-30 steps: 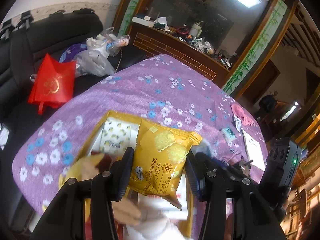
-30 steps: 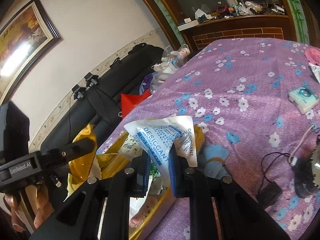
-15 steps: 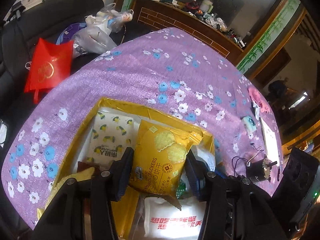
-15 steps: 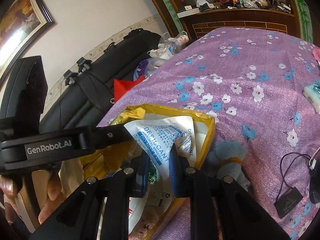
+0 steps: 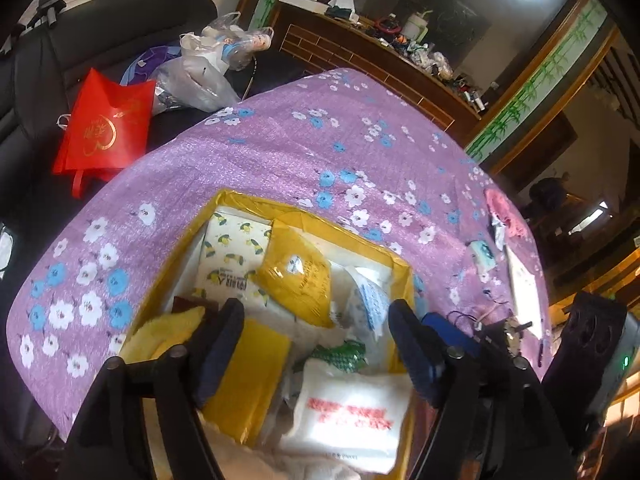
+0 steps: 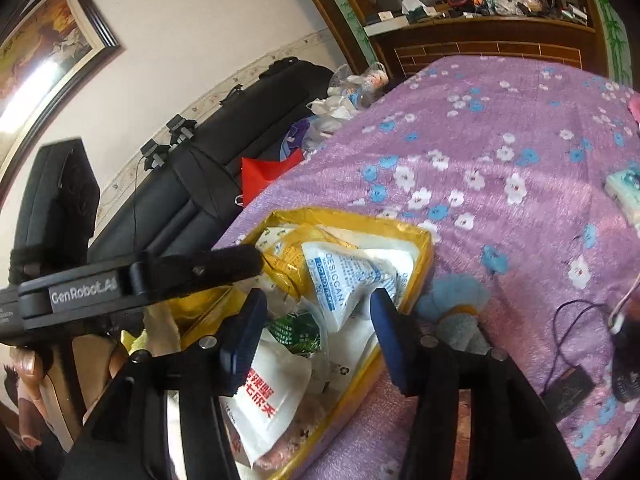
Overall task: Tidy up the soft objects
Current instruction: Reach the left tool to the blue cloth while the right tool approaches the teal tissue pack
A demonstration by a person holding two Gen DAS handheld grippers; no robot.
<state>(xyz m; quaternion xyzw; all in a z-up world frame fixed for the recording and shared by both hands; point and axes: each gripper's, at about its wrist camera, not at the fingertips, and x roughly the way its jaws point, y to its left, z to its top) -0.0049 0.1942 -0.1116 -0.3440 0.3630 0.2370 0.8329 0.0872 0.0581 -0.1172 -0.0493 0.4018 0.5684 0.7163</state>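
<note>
An open yellow box [image 5: 320, 216] on the purple flowered cloth holds several soft packs. My left gripper [image 5: 316, 320] hangs over it with its jaws opening and nothing between the pads. The yellow cracker pack [image 5: 298, 276] lies loose in the box beyond its fingertips, next to a lemon-print pack [image 5: 236, 256]. My right gripper [image 6: 318, 308] is over the same box [image 6: 352, 216], jaws opening. The white desiccant bag [image 6: 340, 280] rests in the box between its pads, touching neither. One of the left gripper's fingers [image 6: 208, 268] crosses the right wrist view.
A white pack with red letters [image 5: 352, 412] and a yellow cloth [image 5: 168, 332] fill the box's near side. A blue-grey plush [image 6: 456, 304] lies beside the box. A cable and black device [image 6: 568, 392] sit to the right. A red bag [image 5: 104, 128] lies on the black sofa.
Both grippers have opened. The cracker pack has dropped from the left one and the desiccant bag from the right one into the box. The left gripper has sunk closer to the box.
</note>
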